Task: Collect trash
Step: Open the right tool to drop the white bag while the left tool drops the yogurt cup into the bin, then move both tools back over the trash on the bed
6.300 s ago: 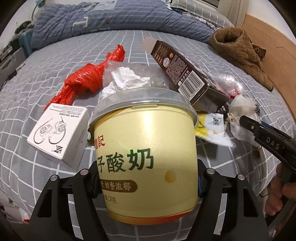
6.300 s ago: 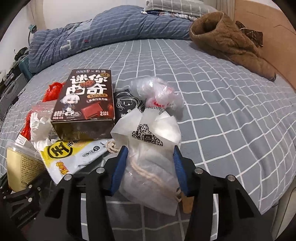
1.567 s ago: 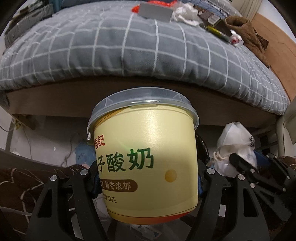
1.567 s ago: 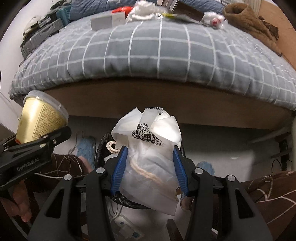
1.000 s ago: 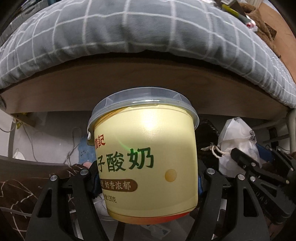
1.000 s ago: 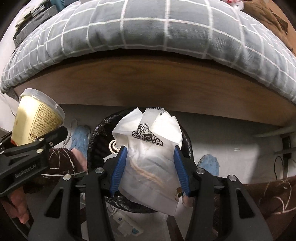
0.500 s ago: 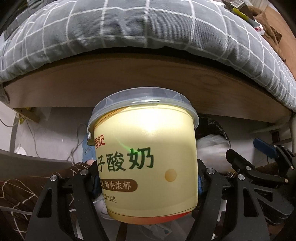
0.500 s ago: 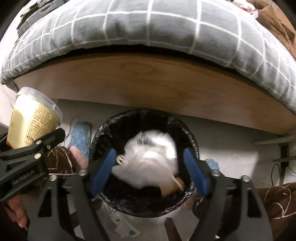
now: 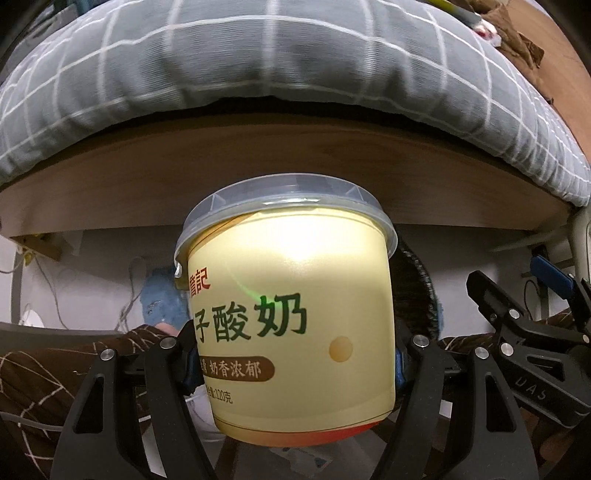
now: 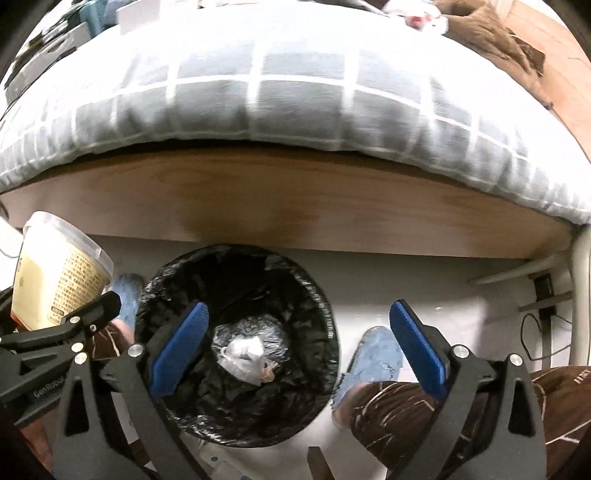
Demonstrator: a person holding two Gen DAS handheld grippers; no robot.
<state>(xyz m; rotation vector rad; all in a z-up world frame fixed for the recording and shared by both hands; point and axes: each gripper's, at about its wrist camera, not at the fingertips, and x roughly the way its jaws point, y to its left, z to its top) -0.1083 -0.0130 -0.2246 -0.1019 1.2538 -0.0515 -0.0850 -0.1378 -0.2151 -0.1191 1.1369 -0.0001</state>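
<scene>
Dropped — the white bag now lies at the bottom of the black-lined trash bin, and my right tool has sprung wide apart above it, released. My left tool stays clenched on the yellow yogurt tub, left of the bin, below the bed.

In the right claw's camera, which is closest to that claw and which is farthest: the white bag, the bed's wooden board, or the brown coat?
From the right gripper:
1. White bag, straight below, down in the black bin.
2. Wooden board, ahead, past the bin.
3. Brown coat, far off on the bed's top, to the right.
</scene>
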